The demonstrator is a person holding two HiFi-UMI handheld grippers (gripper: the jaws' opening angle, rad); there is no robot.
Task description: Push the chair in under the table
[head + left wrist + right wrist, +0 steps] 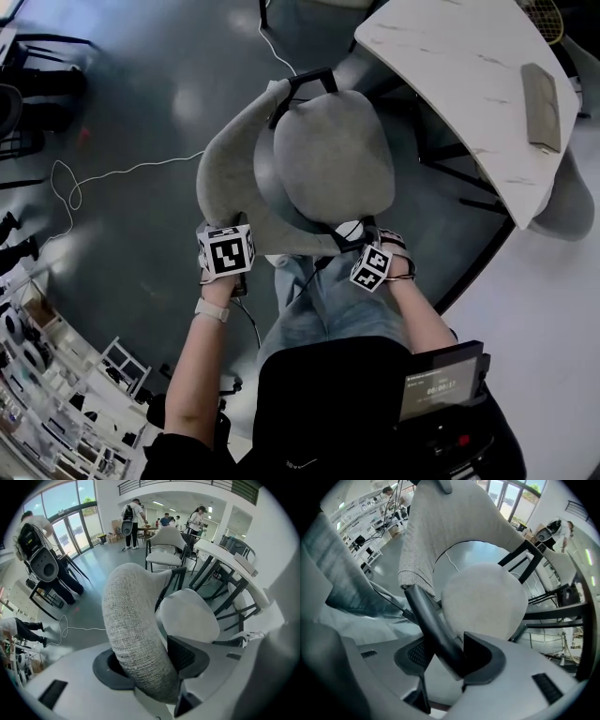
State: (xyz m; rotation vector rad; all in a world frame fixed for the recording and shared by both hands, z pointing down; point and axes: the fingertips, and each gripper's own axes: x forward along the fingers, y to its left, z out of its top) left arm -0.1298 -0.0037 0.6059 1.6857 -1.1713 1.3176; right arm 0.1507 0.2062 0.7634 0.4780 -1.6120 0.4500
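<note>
Left hand-held gripper (149,660) clamps the chair backrest (131,620); right hand-held gripper (440,656) loosely straddles its black frame bar (426,616), to steer it under the desk (450,75).

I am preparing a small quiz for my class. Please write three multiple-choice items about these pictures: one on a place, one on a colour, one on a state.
1. The jaws of the left gripper stand around: A a bottle; B the chair back; C a broom.
2. The cloth of the chair is: A red; B blue; C grey.
3. The chair seat stands: A in the open beside the table; B fully under it; C tipped on its side.
Answers: 1 B, the padded back fills the gap between the jaws. 2 C, grey shows in every view. 3 A, the head view shows the whole seat, none of it under the tabletop.
</note>
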